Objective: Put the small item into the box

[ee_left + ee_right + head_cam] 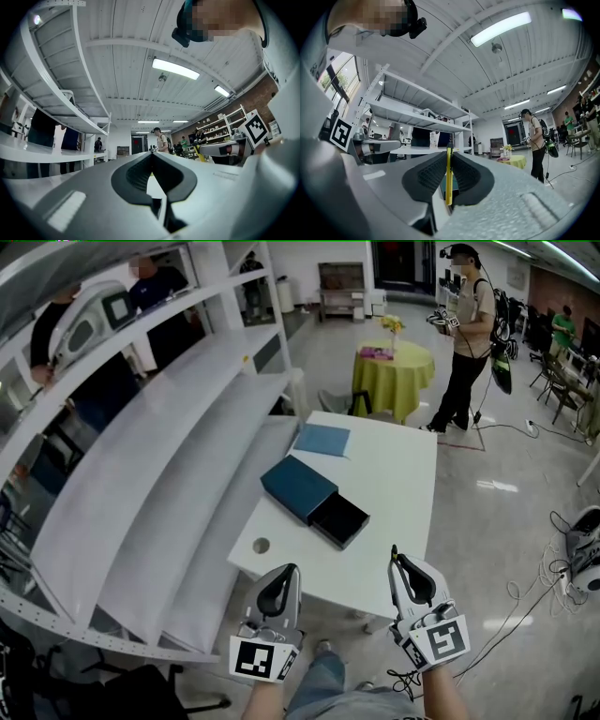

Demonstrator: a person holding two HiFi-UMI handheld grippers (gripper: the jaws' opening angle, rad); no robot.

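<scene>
Right gripper (pixel 448 155) pinches a thin yellow item (pixel 448 183) edge-on — left gripper (pixel 152 154) has its jaws pressed together, empty.

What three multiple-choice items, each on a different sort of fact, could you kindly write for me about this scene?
1. Where does the dark teal box lie?
A. On the white table
B. On a shelf
C. On the floor

2. What colour is the thin item in the right tongs?
A. Red
B. Yellow
C. White

3. How does the box's drawer stand?
A. Slid out, open
B. Pushed fully shut
C. Taken out and turned over

Answers:
1. A, since the head view shows the box on the tabletop.
2. B, since the right gripper view shows a yellow strip clamped between the shut jaws.
3. A, since the black drawer sticks out of the sleeve's near end.
</scene>
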